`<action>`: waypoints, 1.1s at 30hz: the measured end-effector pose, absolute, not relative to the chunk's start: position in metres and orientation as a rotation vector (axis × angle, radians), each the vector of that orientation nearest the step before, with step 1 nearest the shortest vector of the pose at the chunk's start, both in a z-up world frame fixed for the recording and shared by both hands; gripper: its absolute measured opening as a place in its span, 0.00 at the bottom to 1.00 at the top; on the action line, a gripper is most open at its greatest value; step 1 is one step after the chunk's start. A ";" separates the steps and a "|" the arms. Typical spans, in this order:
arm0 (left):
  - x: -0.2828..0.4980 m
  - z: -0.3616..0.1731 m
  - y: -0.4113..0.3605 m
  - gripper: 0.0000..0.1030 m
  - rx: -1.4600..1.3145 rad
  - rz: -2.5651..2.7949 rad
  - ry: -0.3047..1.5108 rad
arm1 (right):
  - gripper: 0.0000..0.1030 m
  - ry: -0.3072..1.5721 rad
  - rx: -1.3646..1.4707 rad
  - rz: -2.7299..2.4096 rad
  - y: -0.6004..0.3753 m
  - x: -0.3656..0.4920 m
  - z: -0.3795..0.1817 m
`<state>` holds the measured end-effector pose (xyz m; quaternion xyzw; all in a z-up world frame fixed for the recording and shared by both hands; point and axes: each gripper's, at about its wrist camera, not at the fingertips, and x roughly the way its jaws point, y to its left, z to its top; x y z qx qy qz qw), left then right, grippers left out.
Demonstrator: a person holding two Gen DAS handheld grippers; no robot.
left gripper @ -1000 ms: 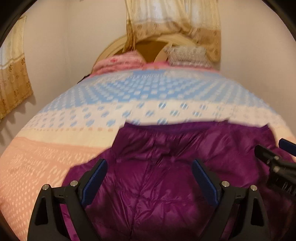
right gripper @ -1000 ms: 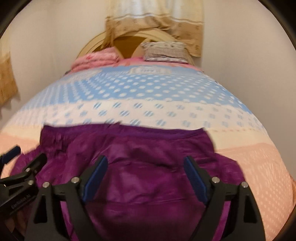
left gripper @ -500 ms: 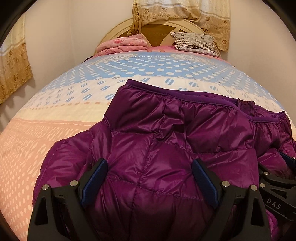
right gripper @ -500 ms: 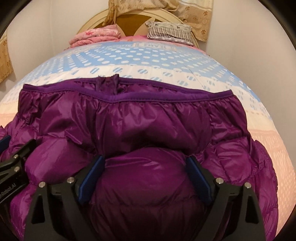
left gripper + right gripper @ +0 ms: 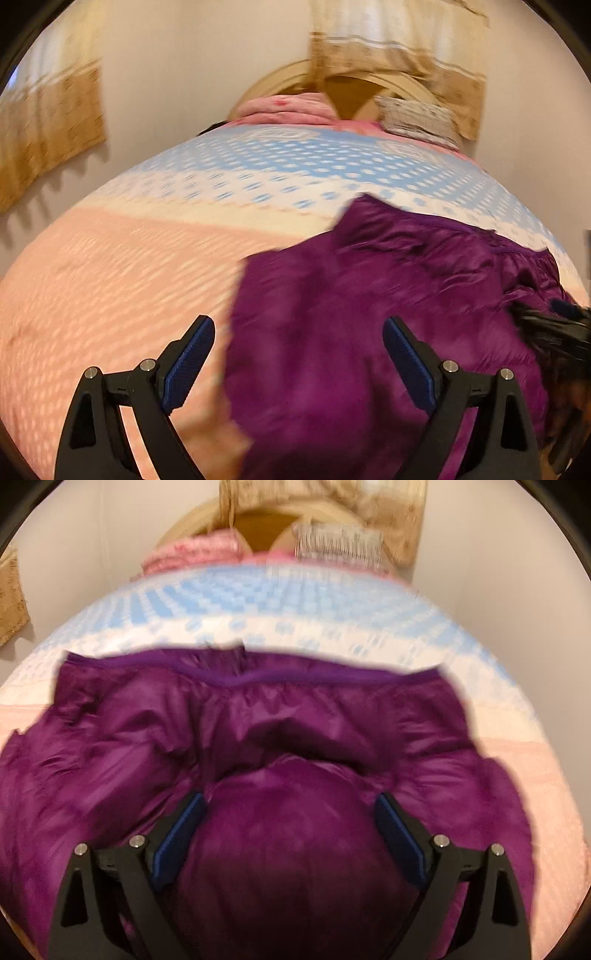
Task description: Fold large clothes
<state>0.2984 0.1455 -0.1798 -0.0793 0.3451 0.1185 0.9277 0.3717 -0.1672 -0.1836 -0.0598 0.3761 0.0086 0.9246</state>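
While the left gripper (image 5: 297,363) swings off toward 9 o'clock, jaws released and gripping nothing, the purple jacket (image 5: 280,746) now lies bunched on the bed (image 5: 122,280), its left edge at 6 o'clock between them. Right gripper (image 5: 288,834) has just been opening, a jacket bulge between its jaws, not pinched. Likely regrasp next. No containers visible.

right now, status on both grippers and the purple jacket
Left gripper open, empty. Right gripper jaws just opening, a bulge of the purple jacket between them. Jacket rumpled on the bed. Nothing in the way.
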 end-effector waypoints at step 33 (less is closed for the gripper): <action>0.269 -0.208 0.160 0.09 -0.500 -0.064 0.708 | 0.99 0.792 -0.273 -0.027 -0.152 0.283 -0.220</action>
